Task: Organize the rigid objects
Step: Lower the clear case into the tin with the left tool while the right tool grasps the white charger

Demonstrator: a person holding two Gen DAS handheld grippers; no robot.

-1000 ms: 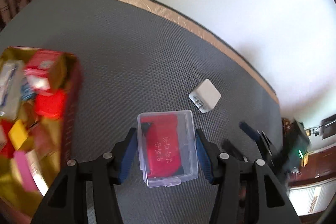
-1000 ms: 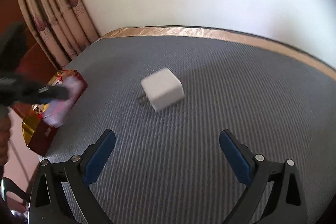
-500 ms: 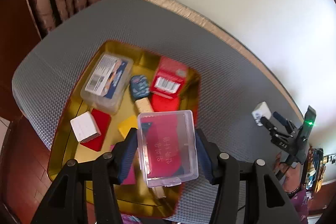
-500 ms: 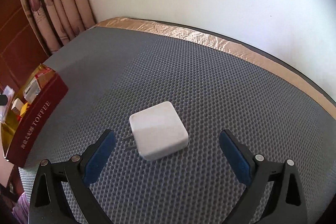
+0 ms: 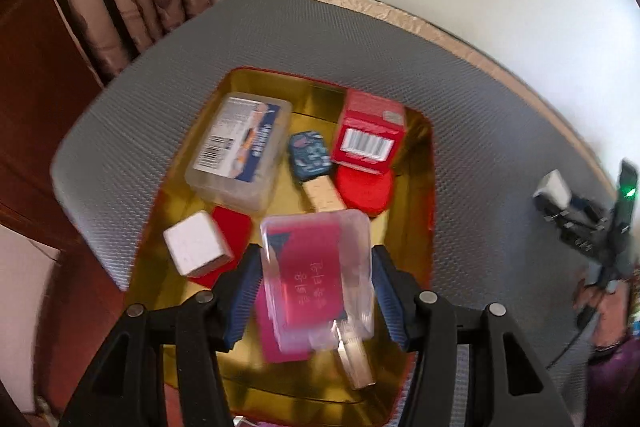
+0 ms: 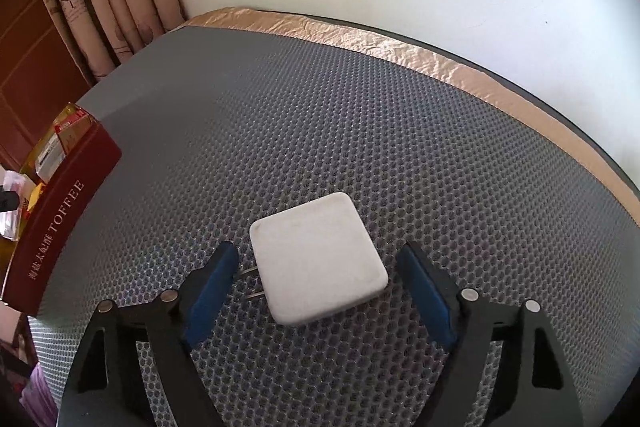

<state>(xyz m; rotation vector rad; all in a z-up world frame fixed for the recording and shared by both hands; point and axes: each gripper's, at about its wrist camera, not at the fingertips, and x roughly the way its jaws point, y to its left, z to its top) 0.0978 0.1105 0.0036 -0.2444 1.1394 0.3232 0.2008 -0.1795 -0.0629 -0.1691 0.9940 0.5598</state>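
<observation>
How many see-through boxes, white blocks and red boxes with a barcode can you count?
See-through boxes: 2, one in the tin, one held over it.
White blocks: 2, one in the tin, one on the mat.
Red barcode box: 1, in the tin.
Total: 5.

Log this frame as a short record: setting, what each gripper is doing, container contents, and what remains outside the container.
setting: grey mesh mat, gold-lined toffee tin at its corner
left gripper: shut on clear plastic case with red insert, held above the tin
right gripper: closing, white charger between its fingers, pads not yet pressing
tin contents: clear box with blue label, red carton, white cube, dark teal item, red lid
outside tin: the white charger, lying on the mat
</observation>
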